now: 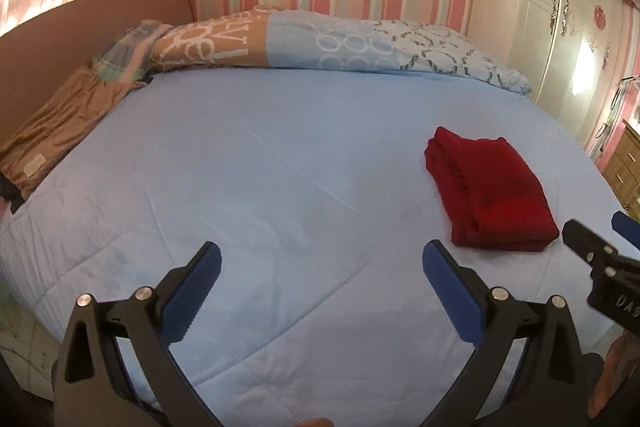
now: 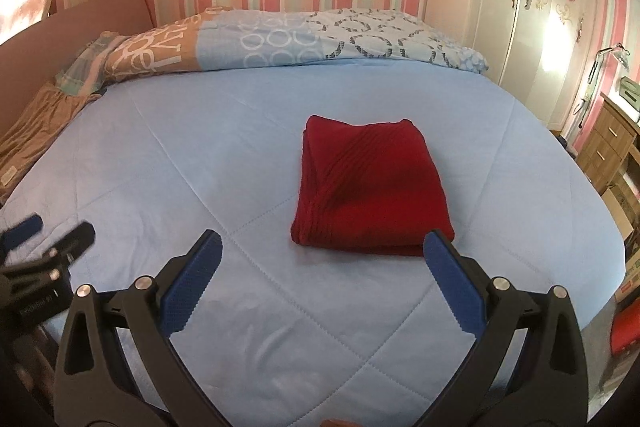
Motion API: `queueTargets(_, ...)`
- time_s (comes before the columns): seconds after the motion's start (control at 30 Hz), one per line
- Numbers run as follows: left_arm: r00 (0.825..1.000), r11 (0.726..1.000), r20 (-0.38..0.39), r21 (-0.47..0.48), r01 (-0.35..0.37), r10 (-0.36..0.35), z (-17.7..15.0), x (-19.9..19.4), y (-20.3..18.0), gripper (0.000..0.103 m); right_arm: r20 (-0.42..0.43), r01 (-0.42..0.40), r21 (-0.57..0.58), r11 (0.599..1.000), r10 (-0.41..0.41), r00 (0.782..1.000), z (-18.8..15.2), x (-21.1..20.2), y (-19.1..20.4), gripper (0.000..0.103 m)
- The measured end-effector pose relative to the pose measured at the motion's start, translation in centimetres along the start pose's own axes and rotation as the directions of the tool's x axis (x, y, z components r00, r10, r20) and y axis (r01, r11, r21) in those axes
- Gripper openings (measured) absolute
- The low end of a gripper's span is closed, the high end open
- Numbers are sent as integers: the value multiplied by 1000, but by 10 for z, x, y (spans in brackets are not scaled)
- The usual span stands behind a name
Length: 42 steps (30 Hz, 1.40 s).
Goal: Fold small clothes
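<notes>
Right hand-held gripper point(image 2: 322, 247) spread, folded red cloth point(image 2: 370, 187) ahead, blue bedspread point(image 2: 180, 155) around

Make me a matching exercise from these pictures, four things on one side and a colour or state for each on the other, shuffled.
Things:
1. red garment
2. quilt
3. brown cloth
4. left tool

States:
A. light blue, spread over the bed
B. open, holding nothing
C. folded into a neat stack
D. lying along the bed's left edge

Pairs: 1-C, 2-A, 3-D, 4-B
</notes>
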<state>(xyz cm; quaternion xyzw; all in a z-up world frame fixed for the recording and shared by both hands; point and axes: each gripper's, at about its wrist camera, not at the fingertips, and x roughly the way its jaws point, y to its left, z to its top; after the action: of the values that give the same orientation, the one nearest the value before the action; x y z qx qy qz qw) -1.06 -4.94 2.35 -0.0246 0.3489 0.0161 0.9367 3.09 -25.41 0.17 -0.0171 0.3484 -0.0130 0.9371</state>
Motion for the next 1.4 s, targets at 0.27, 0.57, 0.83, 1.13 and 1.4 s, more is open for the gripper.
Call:
queueTargets(0.27, 1000, 1000, 20, 5, 3, -3, 5, -8, -1, 101, -12, 1, 11, 1000, -1, 1000, -3, 4, -5, 100)
queueTargets(0.57, 1000, 1000, 19, 14, -11, 11, 9, -10, -4, 101, -19, -1, 16, 1000, 1, 1000, -3, 4, -7, 100)
queueTargets(0.83, 1000, 1000, 23, 17, -20, 19, 8, -11, -4, 101, -22, -2, 11, 1000, 3, 1000, -1, 3, -8, 100)
queueTargets(1.13, 999, 1000, 27, 19, -25, 24, 5, -10, -6, 101, -28, -15, 11, 1000, 15, 1000, -3, 2, -8, 100)
queueTargets(1.4, 1000, 1000, 24, 20, -20, 20, 0, -12, -8, 101, -38, -48, 22, 999, 49, 998, -5, 3, -11, 100)
